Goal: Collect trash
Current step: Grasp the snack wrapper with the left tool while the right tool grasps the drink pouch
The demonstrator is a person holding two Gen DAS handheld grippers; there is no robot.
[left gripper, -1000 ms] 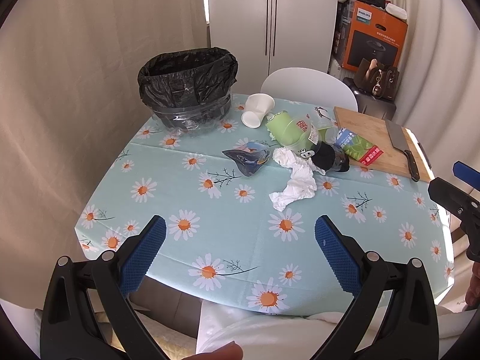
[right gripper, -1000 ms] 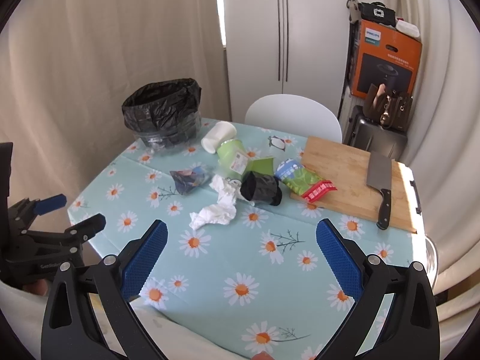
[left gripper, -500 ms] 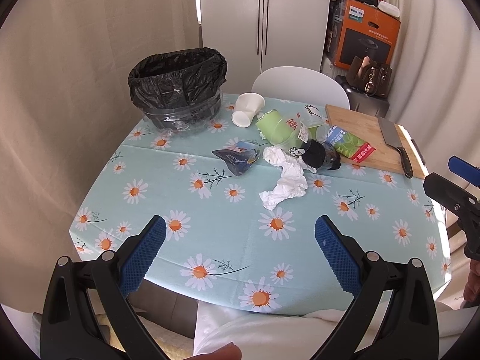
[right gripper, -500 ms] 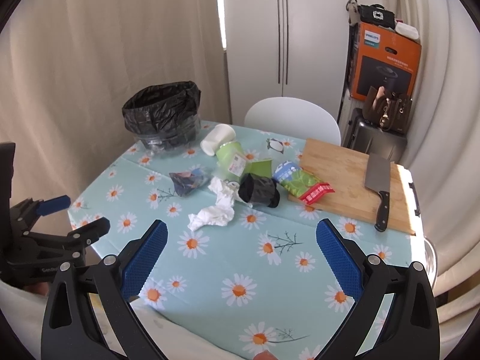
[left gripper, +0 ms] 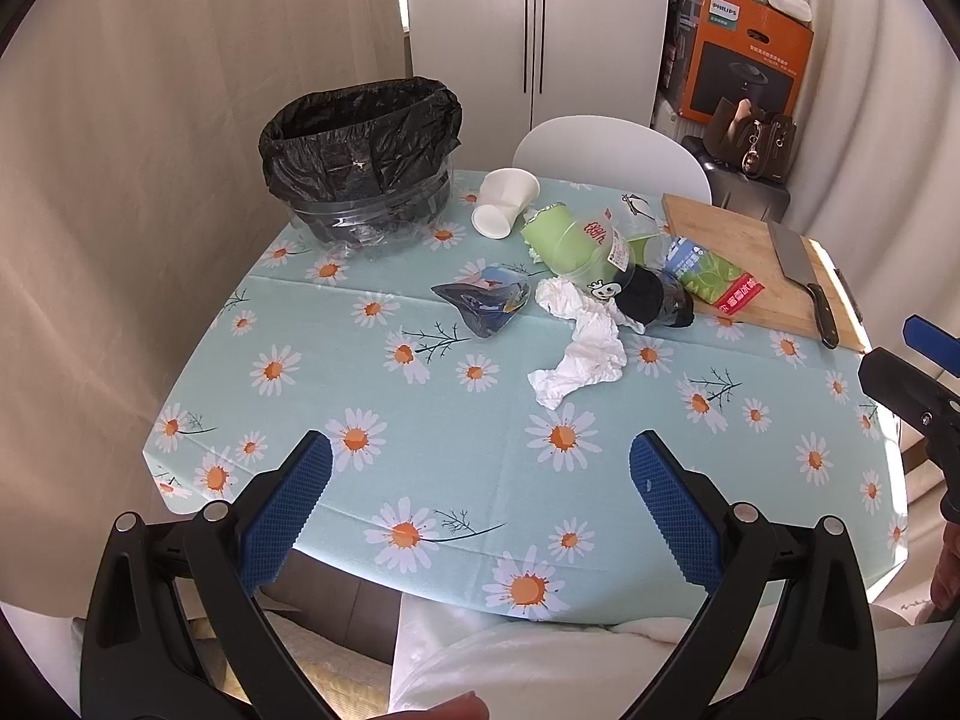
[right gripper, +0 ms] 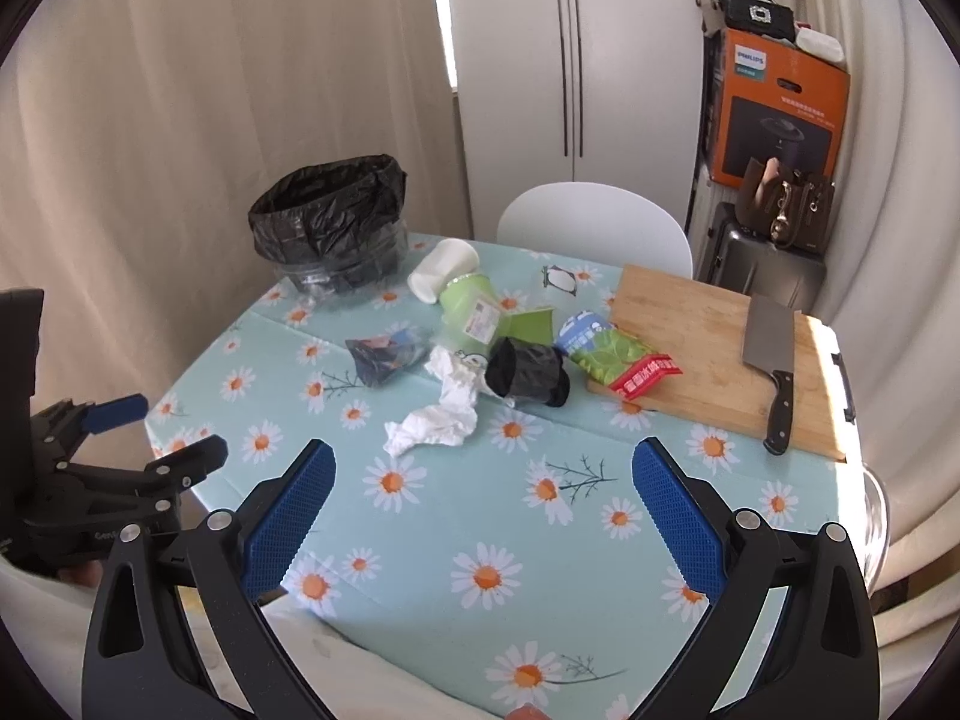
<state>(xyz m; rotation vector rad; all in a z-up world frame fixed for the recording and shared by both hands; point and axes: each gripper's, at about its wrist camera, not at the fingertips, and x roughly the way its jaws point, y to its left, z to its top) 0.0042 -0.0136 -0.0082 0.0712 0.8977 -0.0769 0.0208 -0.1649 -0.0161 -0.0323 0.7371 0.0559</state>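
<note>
Mid-table, a crumpled white tissue (left gripper: pixel 579 354) lies twisted; both grippers' jaws gape wide, empty.

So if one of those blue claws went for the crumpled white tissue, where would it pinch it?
Probably the bunched lower lump of the crumpled tissue, coming straight down from above. It lies loose on the tablecloth, its near end free of the other rubbish, while its upper end touches the black wrapper. Both grippers are open.

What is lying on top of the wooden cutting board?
A cleaver lies on the cutting board, and a green snack packet overlaps its near corner. The board surface beneath them is hidden.
</note>
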